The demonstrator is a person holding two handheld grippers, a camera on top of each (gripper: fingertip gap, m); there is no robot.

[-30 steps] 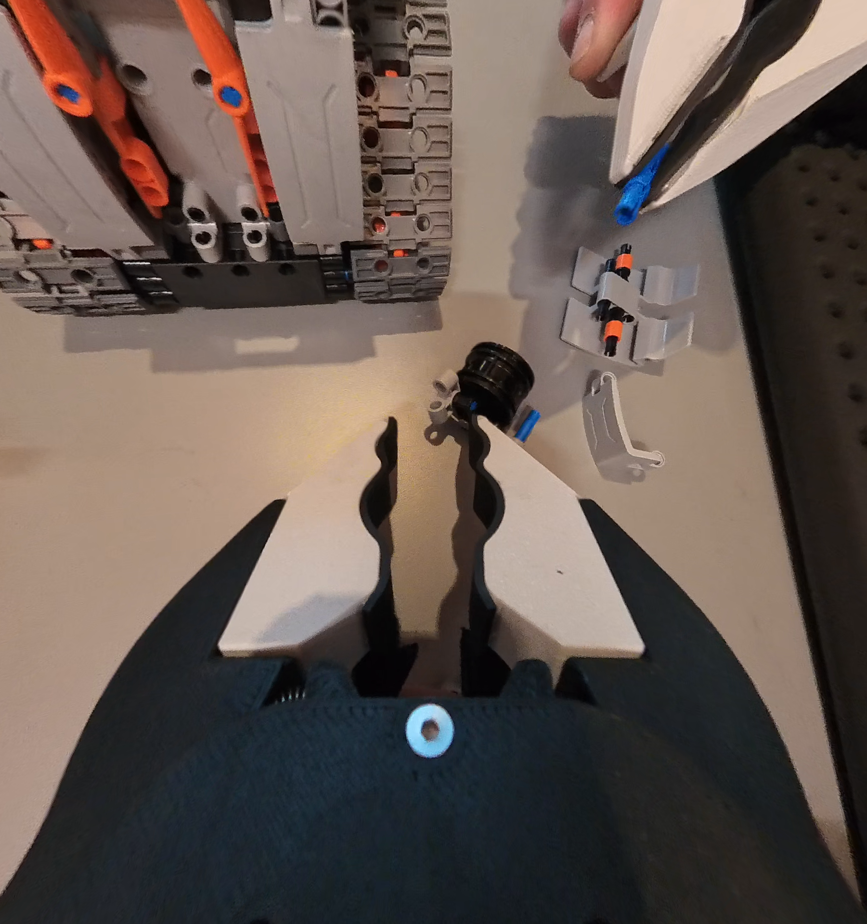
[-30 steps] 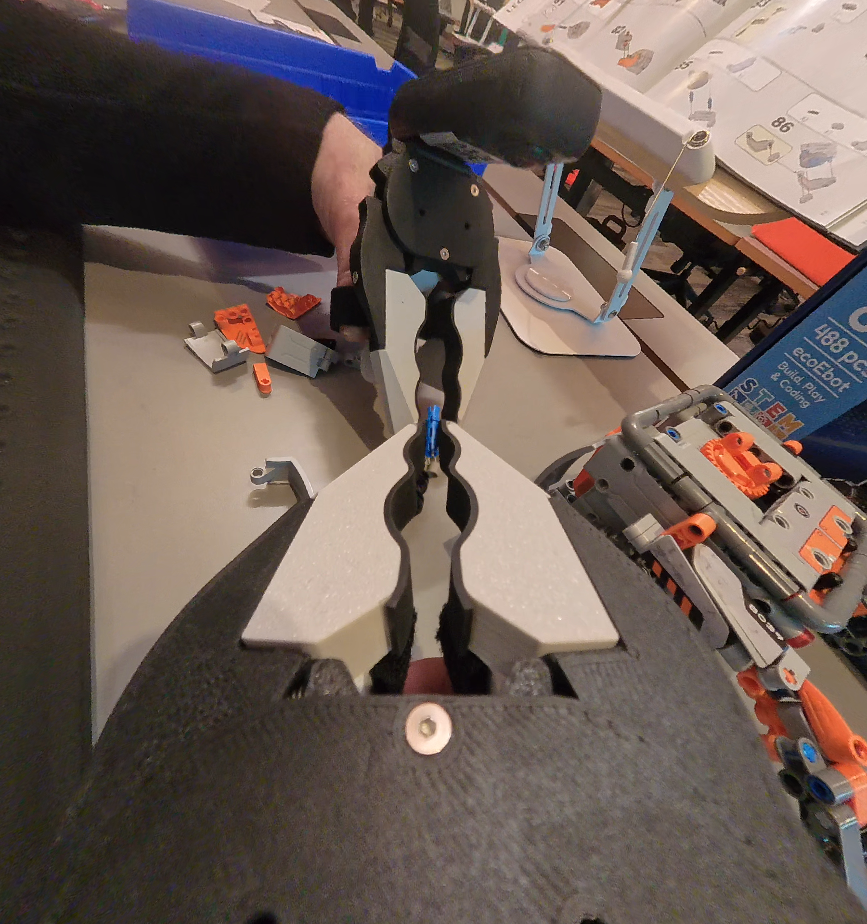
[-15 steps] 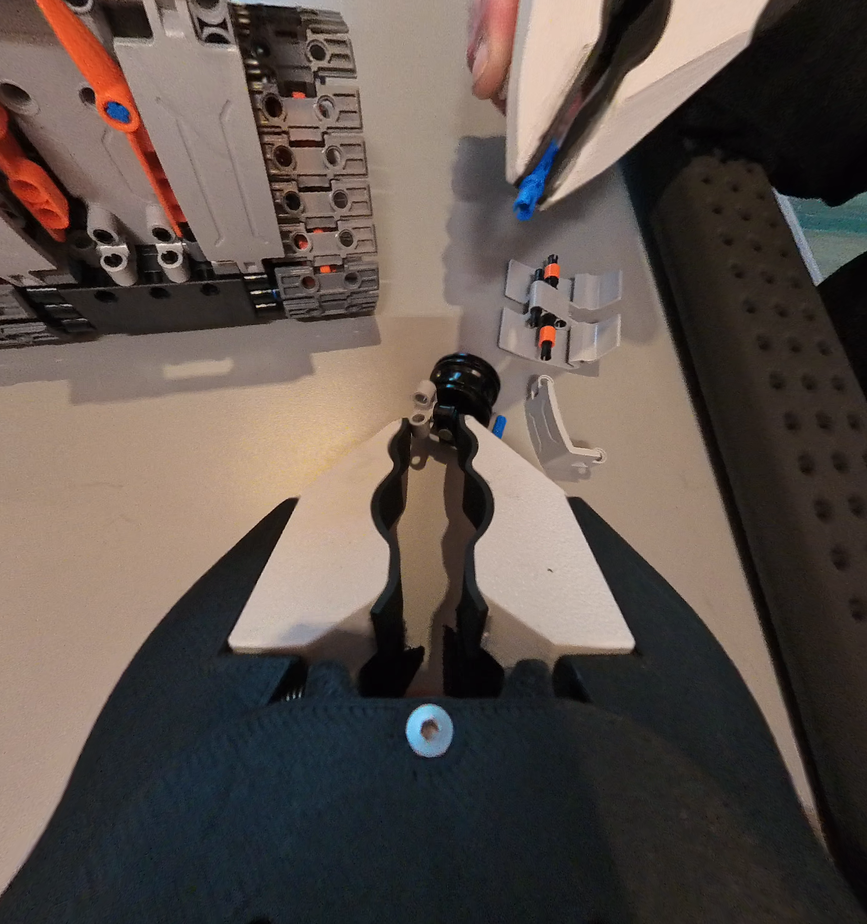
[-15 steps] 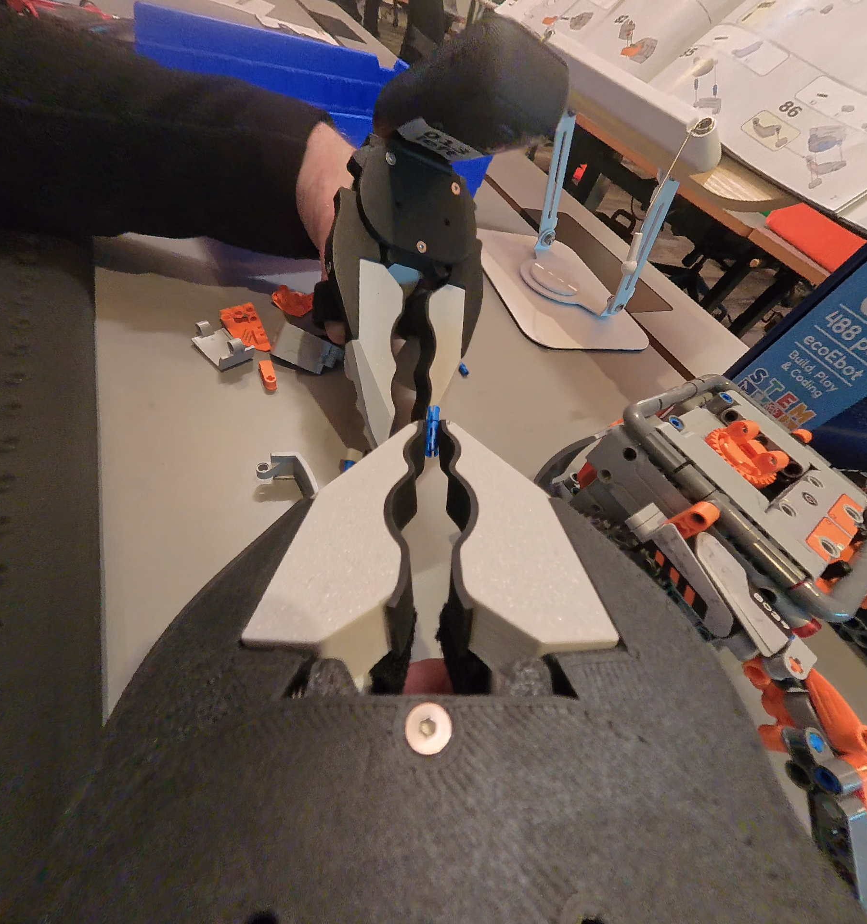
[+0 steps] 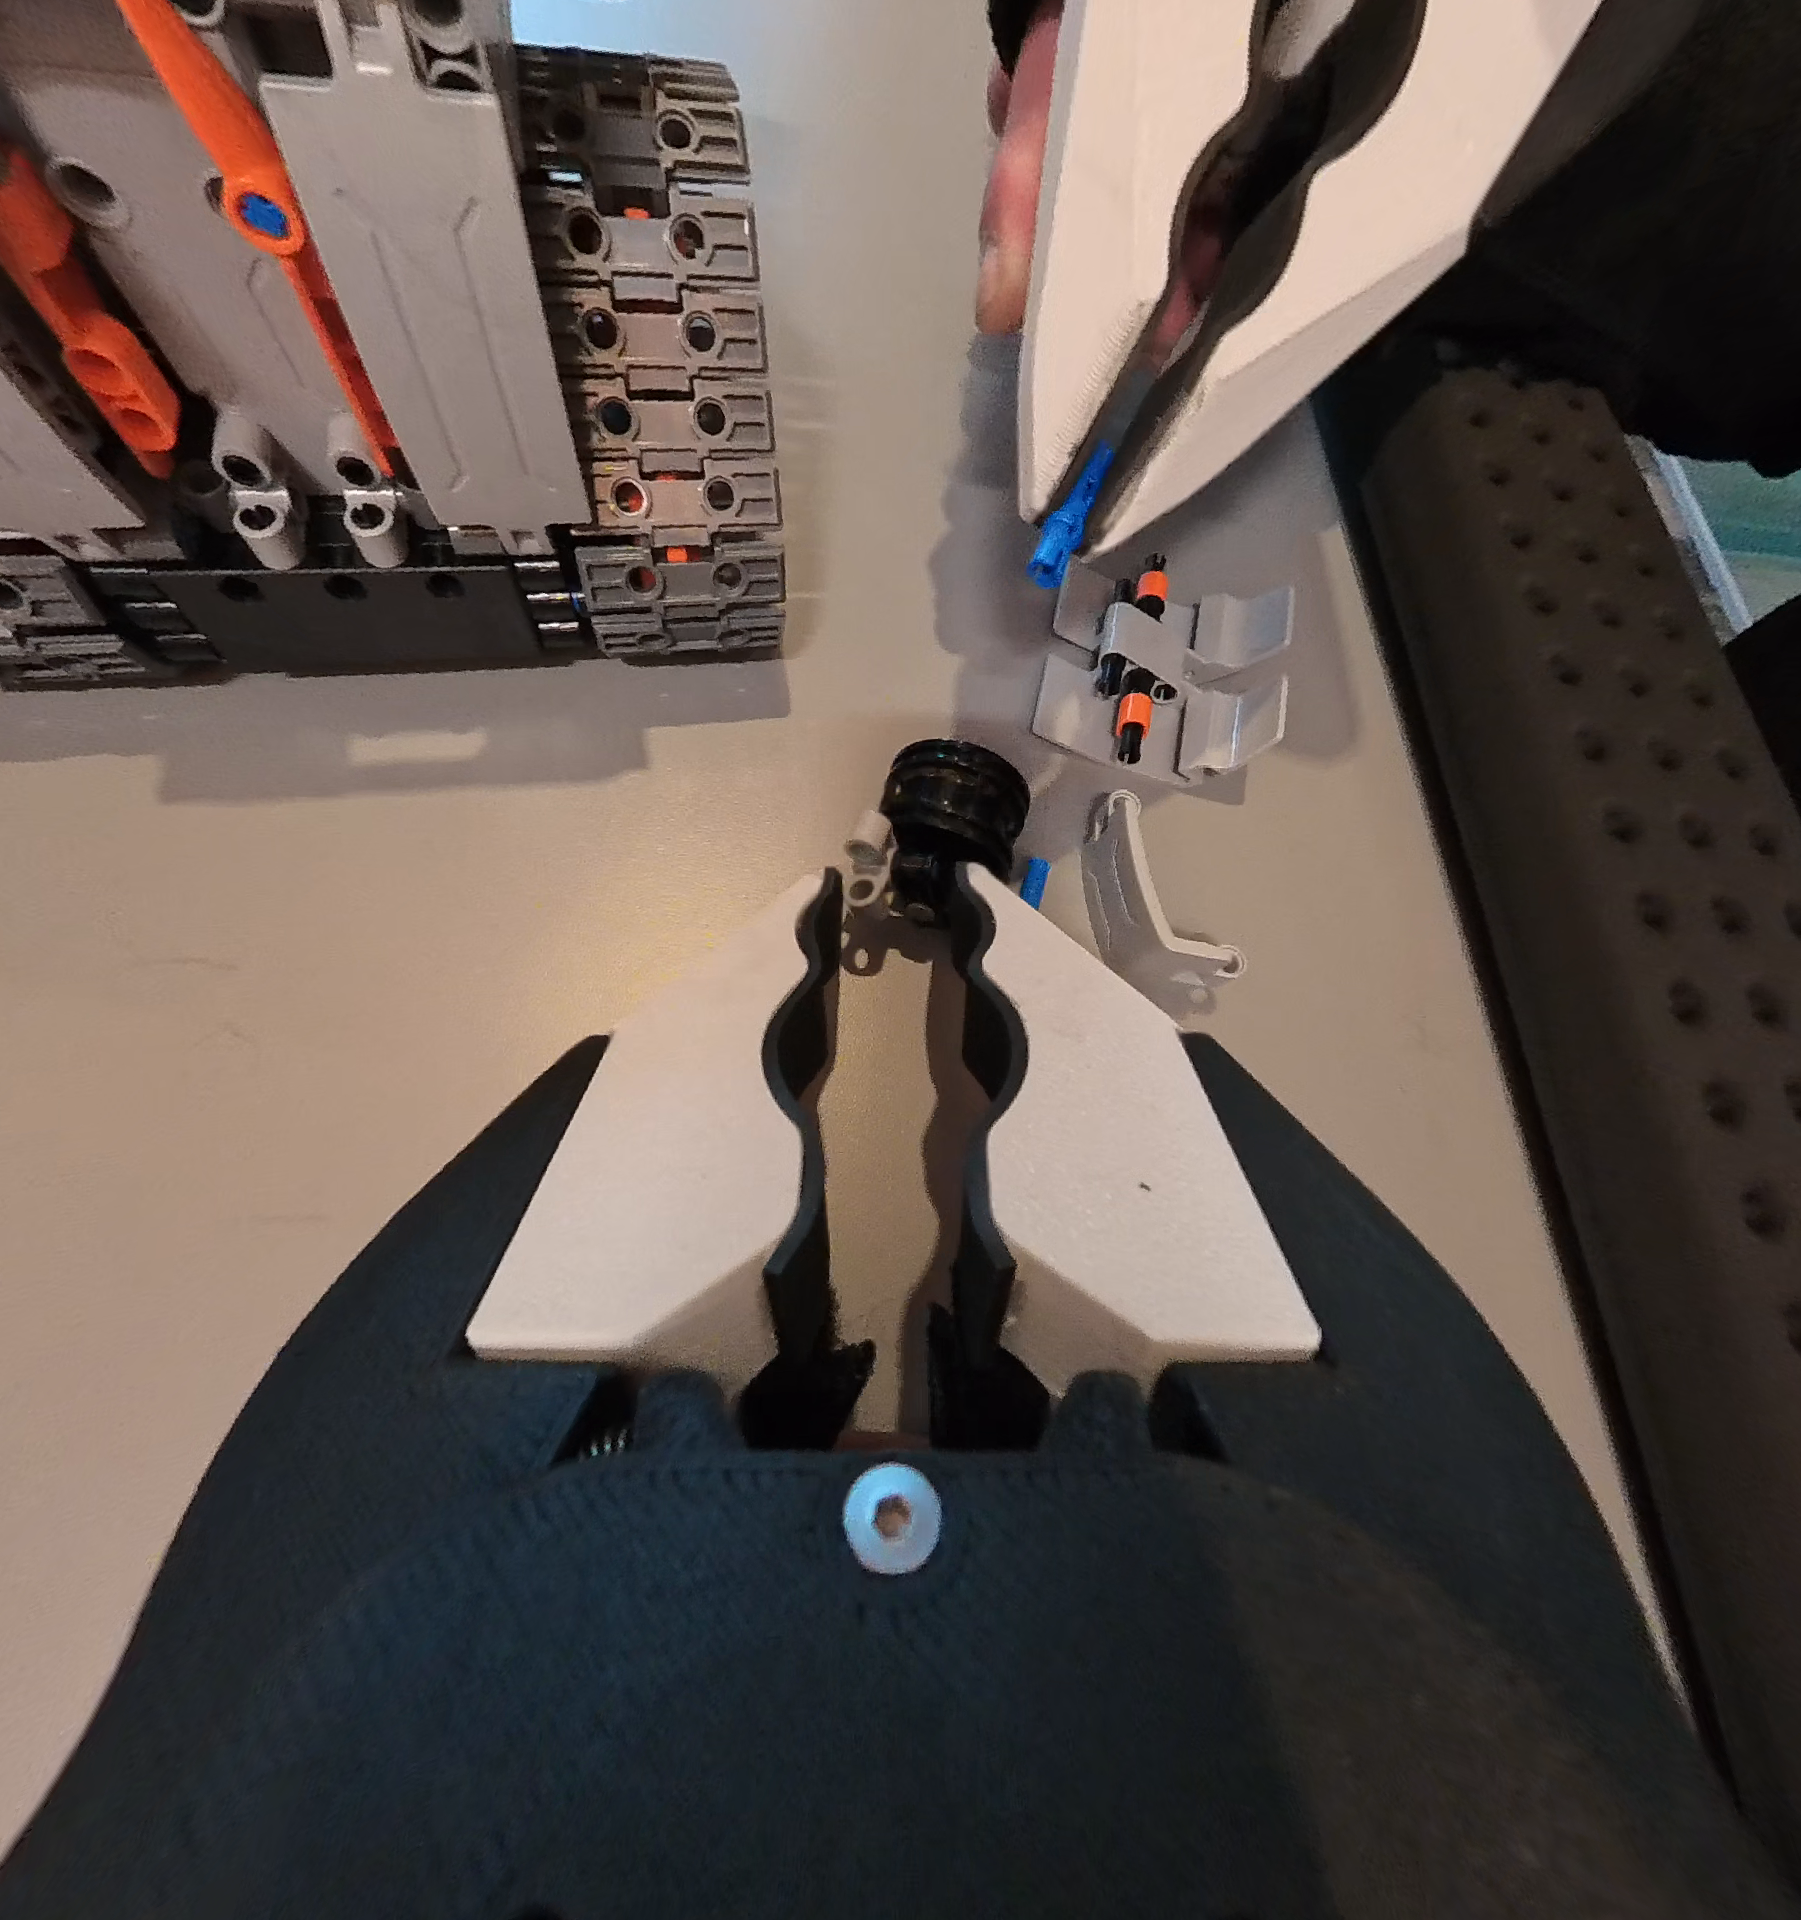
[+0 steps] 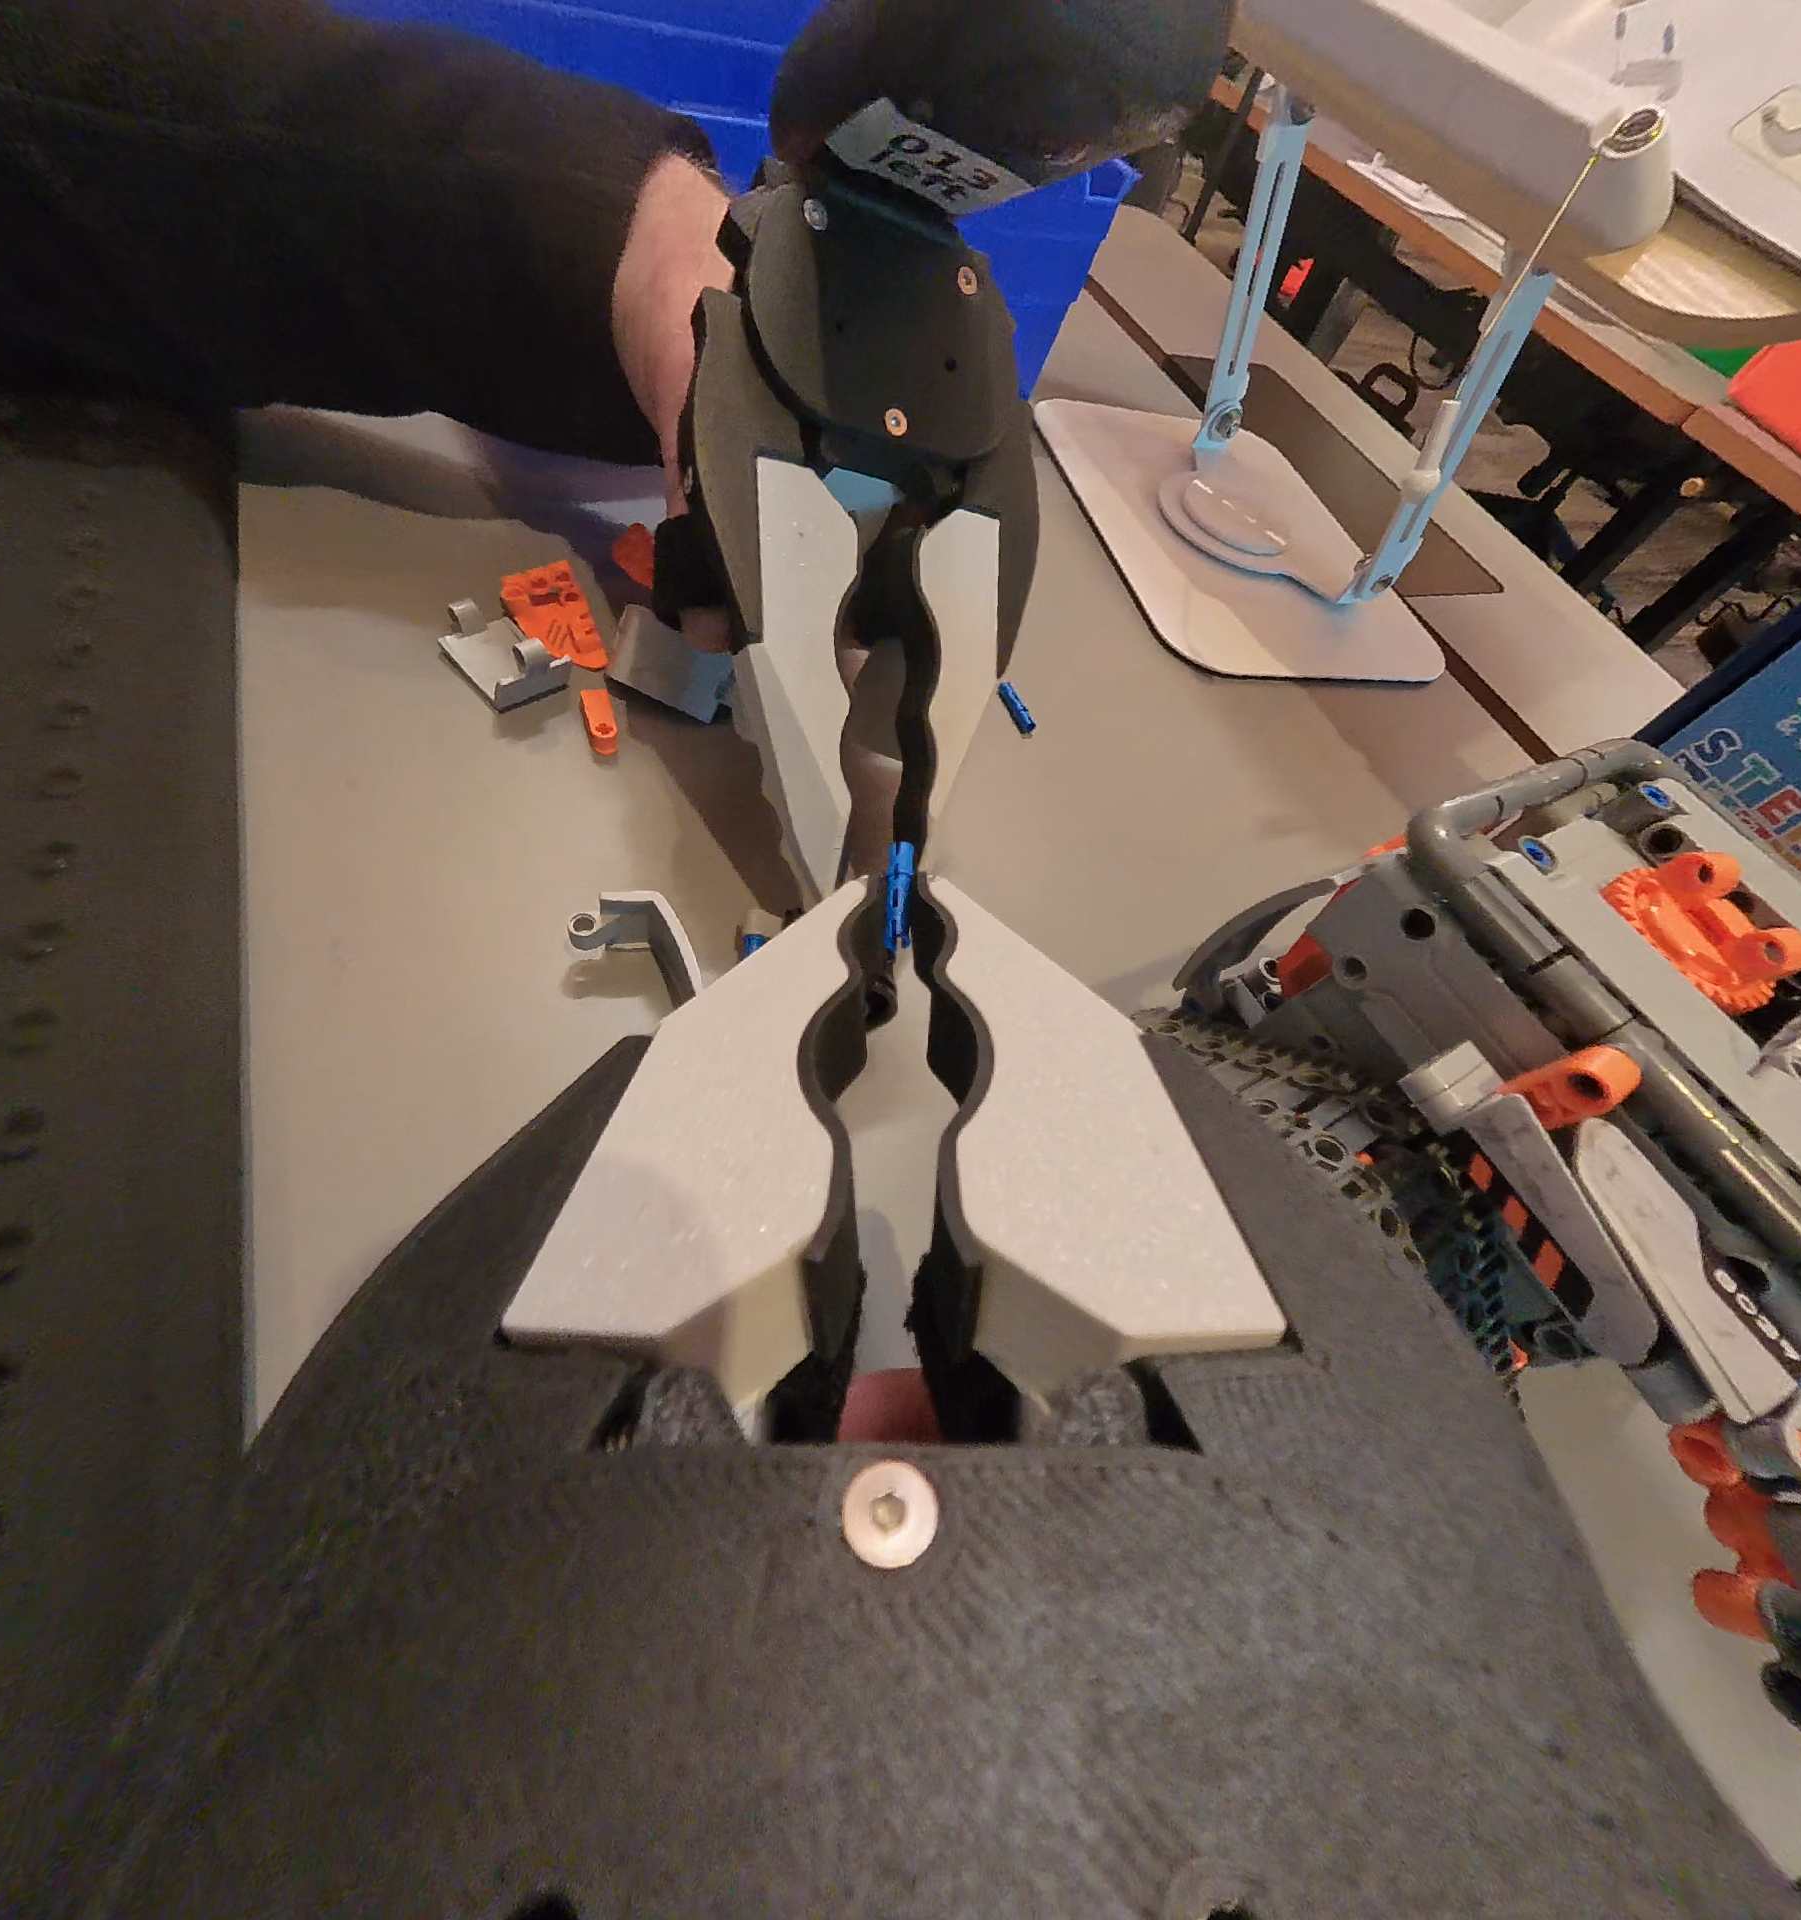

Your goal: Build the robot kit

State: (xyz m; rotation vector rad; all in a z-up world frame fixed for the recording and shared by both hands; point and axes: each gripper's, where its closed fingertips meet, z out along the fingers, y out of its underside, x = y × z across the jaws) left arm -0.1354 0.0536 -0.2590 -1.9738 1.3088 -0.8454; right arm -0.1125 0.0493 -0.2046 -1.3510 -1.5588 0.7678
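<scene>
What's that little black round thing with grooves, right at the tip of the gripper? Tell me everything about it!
It is a small black wheel of shiny plastic, with ridges running round it. It sits on a short black hub piece, and a tiny light grey connector is joined at its side. The left hand-held gripper has closed its tips on that hub end, just over the beige table. A small blue pin lies beside it.

Left wrist view looks steeply down, close over the surface [image 5: 252, 1039], along its own tongs [image 5: 901, 894]. Right wrist view faces forward and lower, across the surface [image 6: 376, 935]. Both share the curved grey piece [image 5: 1135, 904] [image 6: 636, 925] and the tracked model [image 5: 657, 416] [image 6: 1498, 1091].
</scene>
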